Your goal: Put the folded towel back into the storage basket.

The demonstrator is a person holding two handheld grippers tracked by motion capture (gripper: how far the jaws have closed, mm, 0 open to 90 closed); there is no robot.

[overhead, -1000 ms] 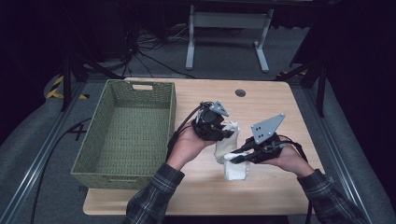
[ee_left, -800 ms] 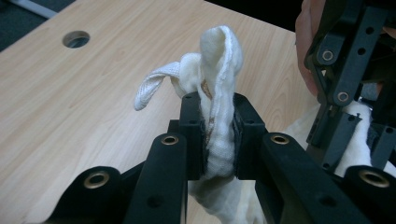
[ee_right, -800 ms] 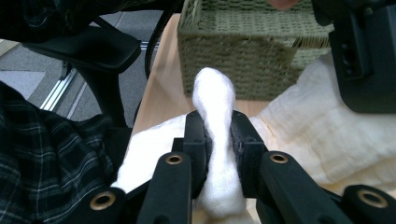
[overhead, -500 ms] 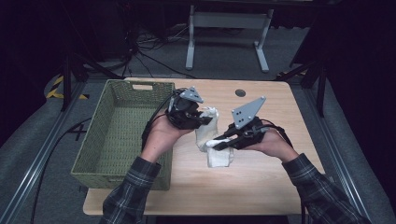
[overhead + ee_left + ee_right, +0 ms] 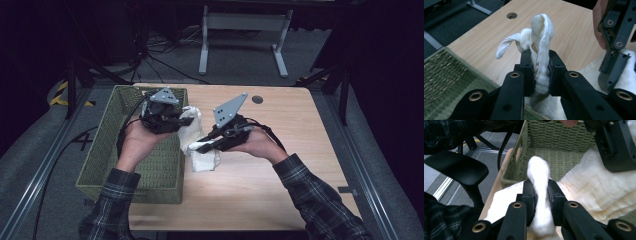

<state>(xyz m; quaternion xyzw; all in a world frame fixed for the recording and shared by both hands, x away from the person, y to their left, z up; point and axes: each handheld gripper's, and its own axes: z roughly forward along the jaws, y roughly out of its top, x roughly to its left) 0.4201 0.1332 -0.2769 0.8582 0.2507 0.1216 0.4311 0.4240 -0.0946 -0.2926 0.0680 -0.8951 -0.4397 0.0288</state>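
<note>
Green woven basket [image 5: 105, 155] sits under your left tool [image 5: 176, 121], which clamps one fold of the white cotton cloth [image 5: 202, 159]; just right, your right tool [image 5: 200, 146] pinches another fold above the wooden worktop [image 5: 280, 180].

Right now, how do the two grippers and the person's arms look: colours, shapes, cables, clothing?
Both the left gripper and the right gripper are black, with flat bar-shaped jaws carrying brass-coloured rivets. Each has a grey three-cornered plate on top, dotted with small holes. A black cable trails from each one. The person wears dark plaid sleeves on both arms.
</note>
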